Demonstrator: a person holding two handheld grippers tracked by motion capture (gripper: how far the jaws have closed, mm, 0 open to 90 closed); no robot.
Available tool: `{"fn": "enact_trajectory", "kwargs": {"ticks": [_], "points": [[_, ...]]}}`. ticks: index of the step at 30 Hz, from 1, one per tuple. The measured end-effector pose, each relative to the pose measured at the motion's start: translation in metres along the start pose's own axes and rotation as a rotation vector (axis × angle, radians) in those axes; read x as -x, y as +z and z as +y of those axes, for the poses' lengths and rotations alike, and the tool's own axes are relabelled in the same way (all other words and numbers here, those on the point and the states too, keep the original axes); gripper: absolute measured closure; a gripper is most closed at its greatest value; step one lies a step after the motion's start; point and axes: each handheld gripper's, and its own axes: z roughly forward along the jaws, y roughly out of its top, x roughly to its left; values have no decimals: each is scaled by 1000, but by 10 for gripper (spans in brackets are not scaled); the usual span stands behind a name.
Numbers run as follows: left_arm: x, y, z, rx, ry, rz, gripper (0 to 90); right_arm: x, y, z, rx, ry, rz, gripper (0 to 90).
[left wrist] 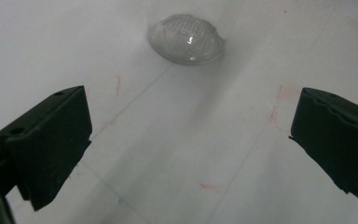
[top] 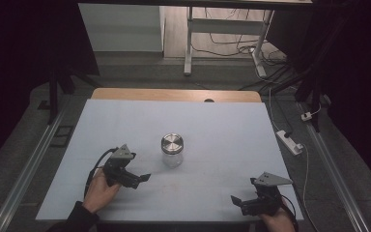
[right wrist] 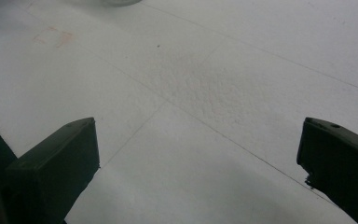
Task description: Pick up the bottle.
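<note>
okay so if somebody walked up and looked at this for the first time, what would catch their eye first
Most likely the glass jar with its shiny metal lid, standing alone near the middle of the white table. Next, the two black grippers at the near edge: the left gripper close beside the jar, the right gripper farther off toward the corner, both with jaws spread wide and holding nothing.

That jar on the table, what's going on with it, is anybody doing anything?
A person sits at the white table with a gripper in each hand. The glass jar with its metal lid stands upright mid-table, untouched. The left gripper is open, close to the jar and aimed at it. The right gripper is also open, resting farther off near the table's front edge, holding nothing.
</note>
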Motion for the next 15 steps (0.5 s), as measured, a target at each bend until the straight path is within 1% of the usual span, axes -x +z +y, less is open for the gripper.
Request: {"fn": "enact_trajectory", "kwargs": {"ticks": [4,6,7,9,15], "points": [[-2,9,9,-4,10,-2,0,0,0,0,1,0,0,0],[-4,15,16,9,13,-12,0,0,0,0,1,0,1,0],[-4,15,16,9,13,-12,0,0,0,0,0,0,1,0],[-5,20,22,11,18,-21,0,0,0,0,0,0,1,0],[-6,35,33,5,27,-24,0,0,0,0,2,0,1,0]]}}
